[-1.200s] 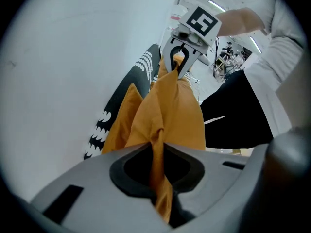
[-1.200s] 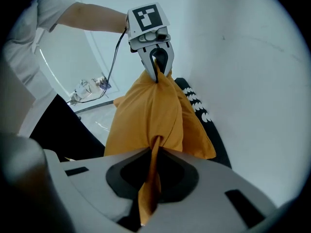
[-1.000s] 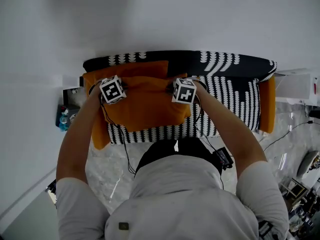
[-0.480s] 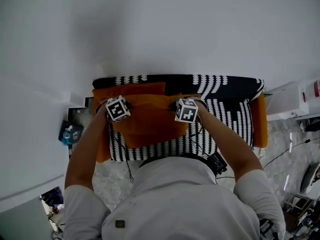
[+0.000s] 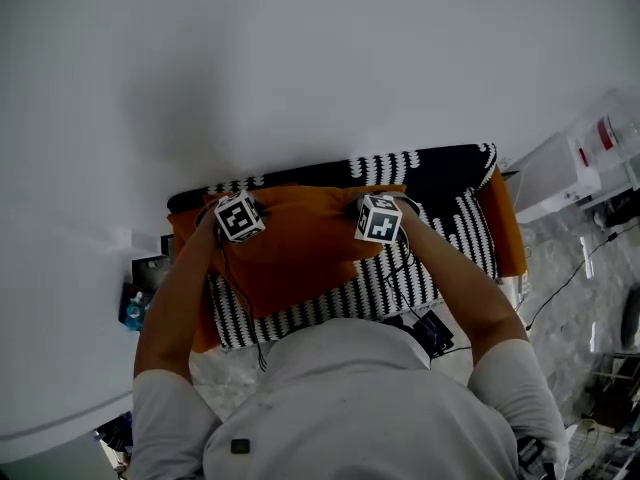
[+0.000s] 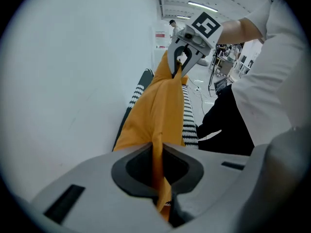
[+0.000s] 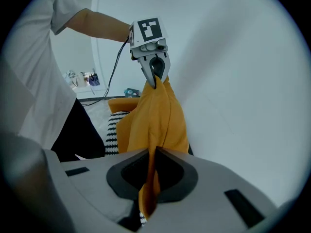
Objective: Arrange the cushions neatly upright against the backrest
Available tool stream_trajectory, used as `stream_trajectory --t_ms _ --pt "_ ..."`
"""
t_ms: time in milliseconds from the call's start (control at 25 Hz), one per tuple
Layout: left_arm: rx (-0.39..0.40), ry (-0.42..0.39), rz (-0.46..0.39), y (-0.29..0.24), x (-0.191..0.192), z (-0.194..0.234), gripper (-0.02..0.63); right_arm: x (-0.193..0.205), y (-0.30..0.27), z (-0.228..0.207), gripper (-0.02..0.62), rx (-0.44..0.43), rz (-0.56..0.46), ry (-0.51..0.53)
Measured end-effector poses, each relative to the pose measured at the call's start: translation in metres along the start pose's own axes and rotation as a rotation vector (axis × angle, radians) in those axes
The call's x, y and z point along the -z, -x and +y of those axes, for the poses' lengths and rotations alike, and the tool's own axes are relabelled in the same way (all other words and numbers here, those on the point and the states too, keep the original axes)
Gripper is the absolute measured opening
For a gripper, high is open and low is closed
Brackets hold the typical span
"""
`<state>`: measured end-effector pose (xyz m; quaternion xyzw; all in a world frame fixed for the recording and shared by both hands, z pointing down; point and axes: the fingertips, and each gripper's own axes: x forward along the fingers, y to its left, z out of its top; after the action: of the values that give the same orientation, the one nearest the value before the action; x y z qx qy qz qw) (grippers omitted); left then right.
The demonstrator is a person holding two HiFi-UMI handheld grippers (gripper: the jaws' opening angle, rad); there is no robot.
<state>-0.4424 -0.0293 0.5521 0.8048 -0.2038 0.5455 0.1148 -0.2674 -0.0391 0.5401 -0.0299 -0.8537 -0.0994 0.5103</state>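
Observation:
An orange cushion hangs over the black-and-white patterned sofa, lifted by its two top corners close to the backrest. My left gripper is shut on the cushion's left corner; in the left gripper view the orange fabric is pinched between the jaws of the left gripper. My right gripper is shut on the right corner, and the fabric runs from the right gripper to the other one. The cushion's lower edge droops over the seat.
A white wall rises straight behind the sofa. Orange armrests close both ends. A white cabinet stands to the right, cables lie on the marble floor, and small items sit by the sofa's left end.
Both grippers have risen with the cushion and carried it back toward the backrest. The cushion now hangs off the seat instead of lying on it.

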Motion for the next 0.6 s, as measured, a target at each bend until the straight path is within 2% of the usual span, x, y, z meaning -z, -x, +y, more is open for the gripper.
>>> stream_trajectory --t_ms 240,480,600 --pt "0.01 -0.103 -0.01 -0.021 -0.09 -0.022 0.028 0.073 0.056 0.009 0.037 0.074 0.01 -0.078" --pt "0.053 -0.197 -0.016 -0.053 -0.197 -0.073 0.028 0.17 0.118 0.035 0.037 0.124 0.02 -0.174" --pt "0.051 -0.239 -0.012 -0.069 -0.248 -0.101 0.028 0.22 0.148 0.051 0.037 0.145 0.027 -0.208"
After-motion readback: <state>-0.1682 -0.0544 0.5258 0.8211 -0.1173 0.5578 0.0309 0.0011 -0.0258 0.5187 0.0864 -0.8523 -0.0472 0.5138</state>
